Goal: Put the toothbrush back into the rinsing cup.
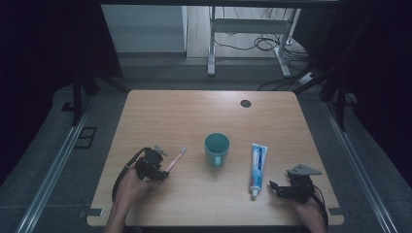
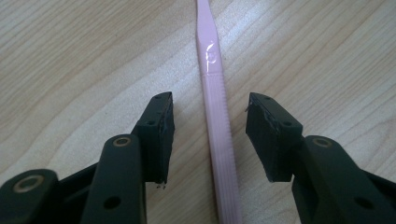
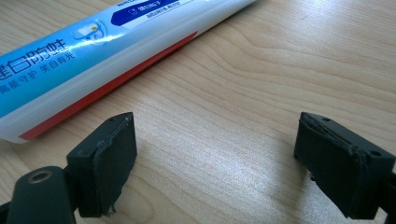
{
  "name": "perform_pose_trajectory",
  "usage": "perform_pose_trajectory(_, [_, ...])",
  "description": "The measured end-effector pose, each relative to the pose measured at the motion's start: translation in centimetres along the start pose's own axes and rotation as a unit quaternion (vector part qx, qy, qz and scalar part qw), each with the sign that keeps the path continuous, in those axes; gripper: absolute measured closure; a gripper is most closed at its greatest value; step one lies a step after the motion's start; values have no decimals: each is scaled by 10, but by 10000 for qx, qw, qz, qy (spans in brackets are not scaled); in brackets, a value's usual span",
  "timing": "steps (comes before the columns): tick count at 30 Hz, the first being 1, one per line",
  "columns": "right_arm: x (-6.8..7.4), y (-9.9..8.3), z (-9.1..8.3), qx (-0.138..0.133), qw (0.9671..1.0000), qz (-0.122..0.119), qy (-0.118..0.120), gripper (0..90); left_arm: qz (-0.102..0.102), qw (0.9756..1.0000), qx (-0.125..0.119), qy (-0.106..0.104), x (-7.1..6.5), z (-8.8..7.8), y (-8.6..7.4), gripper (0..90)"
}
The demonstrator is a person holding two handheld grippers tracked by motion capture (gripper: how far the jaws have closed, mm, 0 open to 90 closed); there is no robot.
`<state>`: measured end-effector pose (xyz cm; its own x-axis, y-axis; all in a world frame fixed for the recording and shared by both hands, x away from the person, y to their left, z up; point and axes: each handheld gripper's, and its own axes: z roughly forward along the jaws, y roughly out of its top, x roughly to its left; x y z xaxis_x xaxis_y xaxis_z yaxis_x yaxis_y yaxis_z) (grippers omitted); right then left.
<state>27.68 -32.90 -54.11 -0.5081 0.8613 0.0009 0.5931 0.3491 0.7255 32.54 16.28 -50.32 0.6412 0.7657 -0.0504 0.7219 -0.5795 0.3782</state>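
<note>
A pink toothbrush (image 1: pixel 177 158) lies slantwise on the wooden table (image 1: pixel 170 111), left of a teal cup (image 1: pixel 216 148). My left gripper (image 1: pixel 163 171) is low over its handle end. In the left gripper view the pink handle (image 2: pixel 208 60) runs between the two jaws of the left gripper (image 2: pixel 210 135), with a gap on each side, so nothing is gripped. A white and blue toothpaste tube (image 1: pixel 258 167) lies right of the cup, cap toward the front edge. My right gripper (image 1: pixel 278 188) stands open just right of the cap end. The tube (image 3: pixel 93 51) lies beyond the right gripper (image 3: pixel 215 158), outside its left jaw.
A black round grommet (image 1: pixel 245 103) sits in the table's far right part. The upright cup stands between the toothbrush and the tube. Beyond the table are a desk frame and cables on the floor.
</note>
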Motion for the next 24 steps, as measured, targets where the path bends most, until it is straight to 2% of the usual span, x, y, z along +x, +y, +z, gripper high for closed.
perform_pose_trajectory(2, [0, 0, 0, 0, 10000, 0, 0, 128, 2, 10000, 28, -4, 0, 0, 2, 524])
perform_pose_trajectory(7, [0, 0, 0, 0, 10000, 0, -1, 128, 18, 9996, 267, -30, 2, 1, 13, 538])
perform_pose_trajectory(13, [0, 0, 0, 2, 10000, 5, -3, 128, 23, 9978, 647, -118, 4, 7, 30, 553])
perform_pose_trajectory(24, [0, 0, 0, 1, 10000, 2, -5, 128, 0, 9943, 1057, -159, 7, 16, 51, 600])
